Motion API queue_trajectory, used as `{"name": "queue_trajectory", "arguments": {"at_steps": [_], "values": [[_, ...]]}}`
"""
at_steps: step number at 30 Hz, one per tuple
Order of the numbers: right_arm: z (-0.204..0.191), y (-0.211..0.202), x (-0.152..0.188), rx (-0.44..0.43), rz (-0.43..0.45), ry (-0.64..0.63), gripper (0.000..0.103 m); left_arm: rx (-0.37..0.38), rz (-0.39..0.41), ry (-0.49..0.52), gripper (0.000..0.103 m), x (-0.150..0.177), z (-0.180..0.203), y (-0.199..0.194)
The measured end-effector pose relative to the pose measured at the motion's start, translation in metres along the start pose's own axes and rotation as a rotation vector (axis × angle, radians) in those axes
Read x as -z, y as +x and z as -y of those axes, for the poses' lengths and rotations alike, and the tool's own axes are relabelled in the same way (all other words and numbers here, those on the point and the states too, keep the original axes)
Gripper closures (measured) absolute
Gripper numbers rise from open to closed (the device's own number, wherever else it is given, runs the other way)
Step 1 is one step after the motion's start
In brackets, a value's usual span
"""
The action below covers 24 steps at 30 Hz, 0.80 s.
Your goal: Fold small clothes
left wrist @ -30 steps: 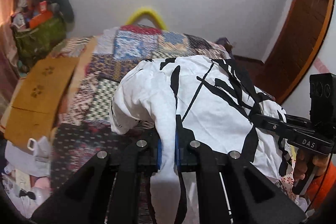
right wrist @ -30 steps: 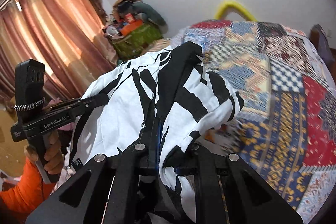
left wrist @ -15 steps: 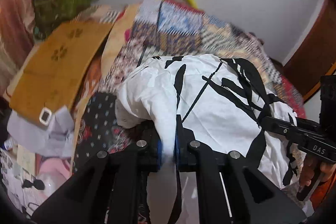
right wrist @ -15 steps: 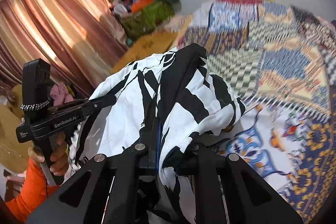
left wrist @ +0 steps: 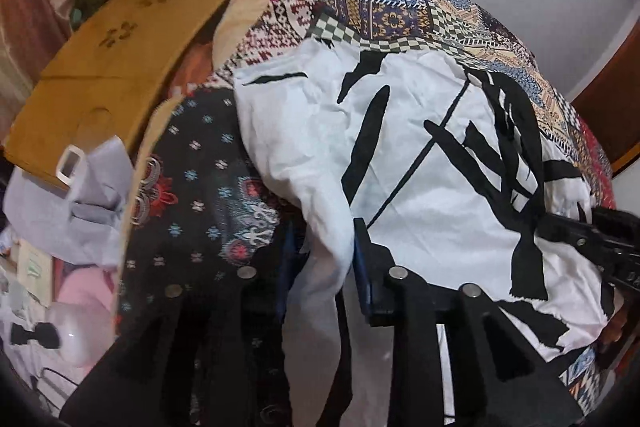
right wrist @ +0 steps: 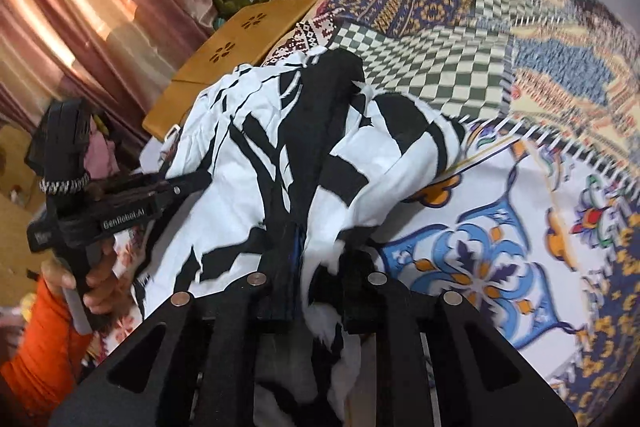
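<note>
White cloth slashed with black, the garment [left wrist: 420,155] is draped over the patchwork bedspread [left wrist: 384,11], its near edges gathered up into both tongs. The left tongs [left wrist: 320,259] are narrow, pinching a white fold between their blue pads; below the pads the cloth drops out of sight behind the black frame. The right tongs [right wrist: 320,267] are likewise clamped on a bunched black-and-white fold, and how much cloth lies between them is hidden by the bunching. In the left wrist view the right tongs are cut off at the right edge. The bedspread's far right part is blurred in the right wrist view. A tan board [left wrist: 108,75] lies to the left, and clutter beyond it is hard to make out.
</note>
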State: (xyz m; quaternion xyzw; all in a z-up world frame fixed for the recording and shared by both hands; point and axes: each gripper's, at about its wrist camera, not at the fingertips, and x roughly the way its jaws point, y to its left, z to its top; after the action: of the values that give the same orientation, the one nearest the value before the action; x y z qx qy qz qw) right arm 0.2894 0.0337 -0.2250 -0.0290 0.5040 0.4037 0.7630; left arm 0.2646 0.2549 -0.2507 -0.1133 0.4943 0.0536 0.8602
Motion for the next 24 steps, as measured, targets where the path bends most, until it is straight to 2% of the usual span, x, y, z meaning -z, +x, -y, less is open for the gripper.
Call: {"name": "queue_trajectory", "arguments": {"at_steps": [3,6,10,14,17,20,24], "values": [[-0.012,-0.018,0.003,0.051,0.039,-0.062,0.088,-0.054,0.036,0.044,0.073,0.001,0.006,-0.020],[-0.024,-0.038,0.004,0.085,0.087,-0.121,0.088,-0.068,0.080,0.074,0.073,0.003,0.011,-0.040],[-0.040,-0.062,0.003,0.075,0.165,-0.159,0.088,-0.033,0.113,0.075,0.071,0.007,0.016,-0.060],[-0.061,-0.067,0.003,0.050,0.191,-0.205,0.088,0.001,0.101,0.097,0.070,0.017,0.030,-0.063],[-0.072,-0.054,0.008,0.025,0.149,-0.238,0.084,0.035,0.041,0.107,0.069,0.026,0.039,-0.049],[-0.068,-0.028,0.013,0.026,0.060,-0.240,0.084,0.026,-0.025,0.128,0.069,0.041,0.047,-0.031],[-0.045,0.003,0.032,0.039,-0.055,-0.203,0.084,0.003,-0.062,0.140,0.068,0.060,0.044,-0.018]]}}
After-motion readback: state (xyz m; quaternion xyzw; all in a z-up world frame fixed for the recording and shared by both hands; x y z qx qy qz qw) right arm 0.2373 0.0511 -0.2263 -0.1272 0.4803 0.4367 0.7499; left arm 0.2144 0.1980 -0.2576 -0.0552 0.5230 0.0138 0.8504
